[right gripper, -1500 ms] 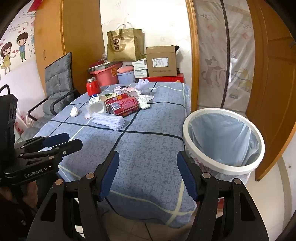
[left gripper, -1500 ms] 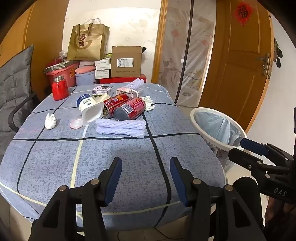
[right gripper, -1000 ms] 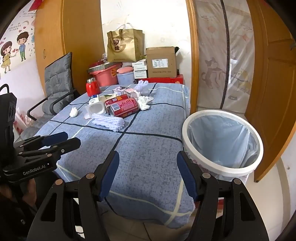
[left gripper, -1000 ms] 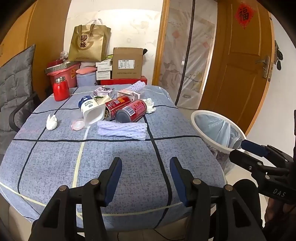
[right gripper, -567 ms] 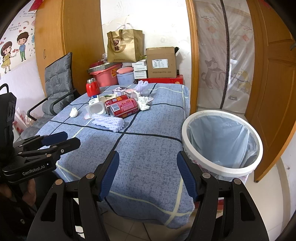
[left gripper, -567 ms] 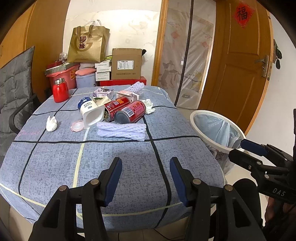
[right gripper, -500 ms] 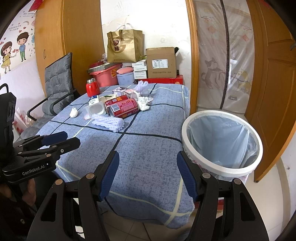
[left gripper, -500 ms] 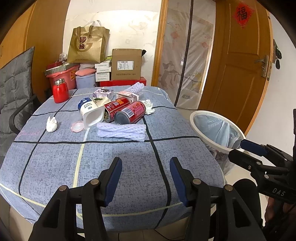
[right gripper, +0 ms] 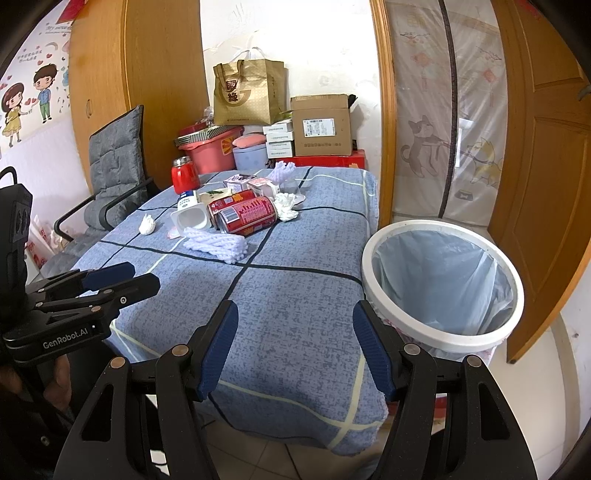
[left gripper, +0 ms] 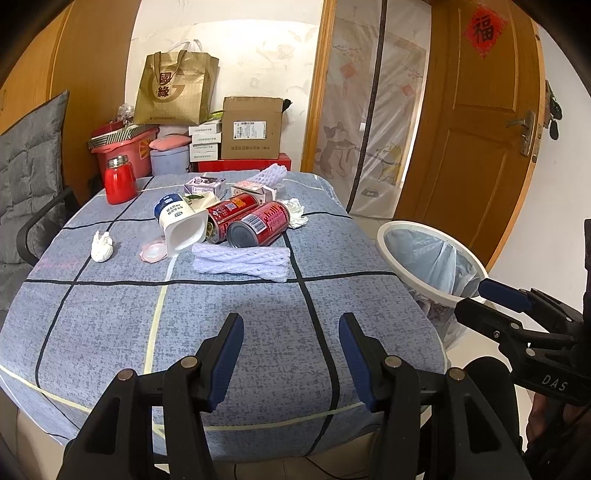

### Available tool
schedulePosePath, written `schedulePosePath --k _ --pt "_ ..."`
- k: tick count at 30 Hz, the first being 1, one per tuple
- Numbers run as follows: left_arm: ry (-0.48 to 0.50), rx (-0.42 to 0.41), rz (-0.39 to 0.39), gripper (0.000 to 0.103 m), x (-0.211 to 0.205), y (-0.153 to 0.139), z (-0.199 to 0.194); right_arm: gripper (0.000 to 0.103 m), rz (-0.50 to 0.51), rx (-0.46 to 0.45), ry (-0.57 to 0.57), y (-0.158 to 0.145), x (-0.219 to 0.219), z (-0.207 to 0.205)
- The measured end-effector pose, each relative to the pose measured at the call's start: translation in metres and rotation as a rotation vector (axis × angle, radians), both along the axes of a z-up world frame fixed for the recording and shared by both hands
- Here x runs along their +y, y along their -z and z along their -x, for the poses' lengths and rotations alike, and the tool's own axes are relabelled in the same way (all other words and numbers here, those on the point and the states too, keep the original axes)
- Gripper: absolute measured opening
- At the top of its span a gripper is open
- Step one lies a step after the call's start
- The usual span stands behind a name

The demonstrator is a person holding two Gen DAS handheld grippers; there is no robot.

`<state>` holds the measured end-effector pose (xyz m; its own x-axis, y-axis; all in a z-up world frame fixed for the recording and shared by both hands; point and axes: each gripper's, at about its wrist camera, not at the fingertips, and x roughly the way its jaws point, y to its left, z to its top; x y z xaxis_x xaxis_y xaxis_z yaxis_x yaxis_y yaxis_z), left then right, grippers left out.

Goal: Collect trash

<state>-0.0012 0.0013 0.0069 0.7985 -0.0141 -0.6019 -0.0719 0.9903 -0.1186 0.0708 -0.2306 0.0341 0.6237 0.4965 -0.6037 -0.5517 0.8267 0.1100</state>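
Two cans (left gripper: 255, 223) on table (left gripper: 258, 332), both grippers spread, bin (right gripper: 443, 284) beside.

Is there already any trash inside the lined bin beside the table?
No: the right wrist view looks into the bin and shows only its bare blue liner.

A lived-in room of a home. A desk (left gripper: 221, 314) under a blue checked cloth stands near a wooden door (left gripper: 480, 122) bearing a red paper charm (left gripper: 484, 31). Cartoon couple stickers (right gripper: 27, 101) decorate one wall. A gold gift bag (left gripper: 171, 90), cardboard box (left gripper: 251, 127) and pink tub (left gripper: 123, 146) are stacked behind; a padded grey chair (right gripper: 114, 170) sits alongside.
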Motion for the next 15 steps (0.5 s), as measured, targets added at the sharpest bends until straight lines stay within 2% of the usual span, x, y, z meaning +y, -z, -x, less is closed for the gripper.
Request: schedulePosePath --k 15 --pt "0.004 -0.003 -0.004 0.054 -0.0012 -0.0004 0.0007 0.065 0.000 -0.002 0.000 -0.0003 0.0002 0.0004"
